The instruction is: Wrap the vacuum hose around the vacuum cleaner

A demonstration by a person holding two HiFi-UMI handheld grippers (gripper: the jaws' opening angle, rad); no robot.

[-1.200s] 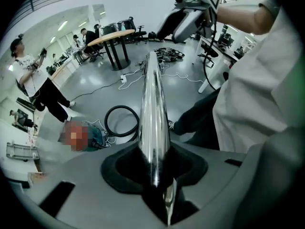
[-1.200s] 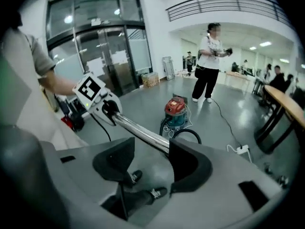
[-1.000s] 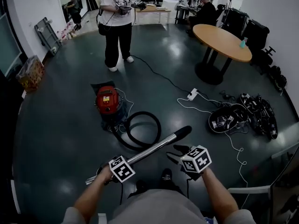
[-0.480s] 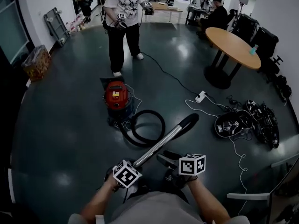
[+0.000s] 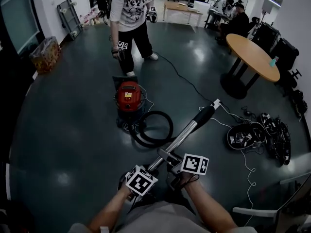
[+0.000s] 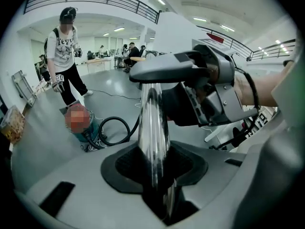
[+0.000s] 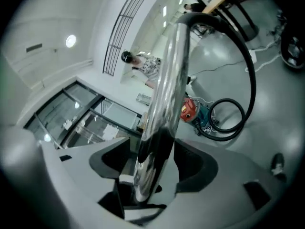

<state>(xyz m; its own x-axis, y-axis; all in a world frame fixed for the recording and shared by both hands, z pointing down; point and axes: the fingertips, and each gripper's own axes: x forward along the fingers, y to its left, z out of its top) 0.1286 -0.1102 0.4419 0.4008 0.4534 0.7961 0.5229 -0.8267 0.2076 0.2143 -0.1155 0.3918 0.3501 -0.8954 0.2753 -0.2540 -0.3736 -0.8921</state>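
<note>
Chrome wand [image 5: 182, 137]: clamped in left hand-held gripper [image 6: 155, 175], tilted steeper than a second ago. Right hand-held gripper [image 7: 147, 171]: brought round the wand, jaws just widened, not pressing. Hose [image 5: 171, 126]: looped on floor [image 5: 73, 130] beside vacuum cleaner [image 5: 129, 95]; wrapping pending.

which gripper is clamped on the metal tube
The left gripper: its jaws pinch the metal tube. On the right gripper the jaws have just been opening and stand apart round it.

Grey short-sleeved top [image 5: 160, 218]. Left gripper [image 6: 155, 173] and right gripper [image 7: 147, 175]: pale grey shells, black textured pads, each carrying a white cube [image 5: 142, 180] with black square markers. Black cord [image 6: 252, 97] at right wrist. Right jaws just opening, metal tube [image 7: 164, 94] between.
</note>
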